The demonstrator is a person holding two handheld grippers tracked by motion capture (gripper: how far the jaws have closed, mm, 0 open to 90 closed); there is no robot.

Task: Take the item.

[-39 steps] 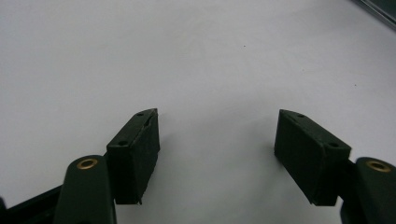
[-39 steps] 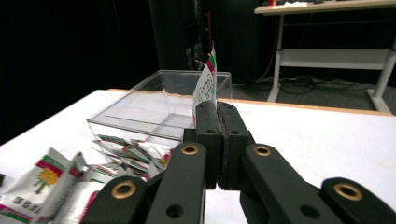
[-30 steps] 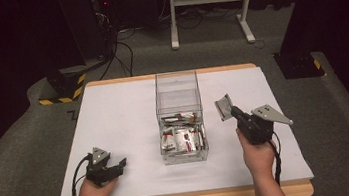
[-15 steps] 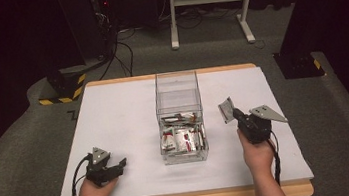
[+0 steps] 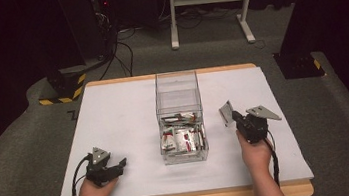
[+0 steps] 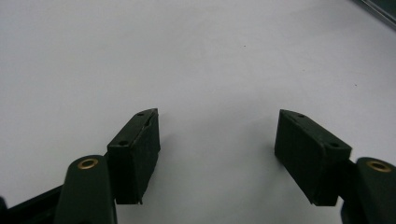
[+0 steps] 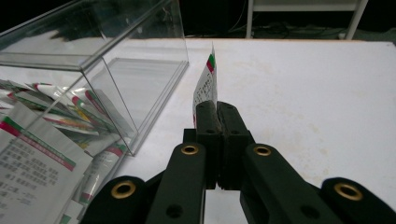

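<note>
The high view looked forward and down from above the person's side, taking in the whole white table (image 5: pixel 114 115). The left gripper view sat close behind the left gripper (image 6: pixel 217 140), facing bare tabletop just ahead of its spread jaws. The right gripper view rode low behind the right gripper (image 7: pixel 217 109), facing across the table, the clear box (image 7: pixel 93 60) to that claw's left. The high view shared this box (image 5: pixel 177 97) with it.
</note>
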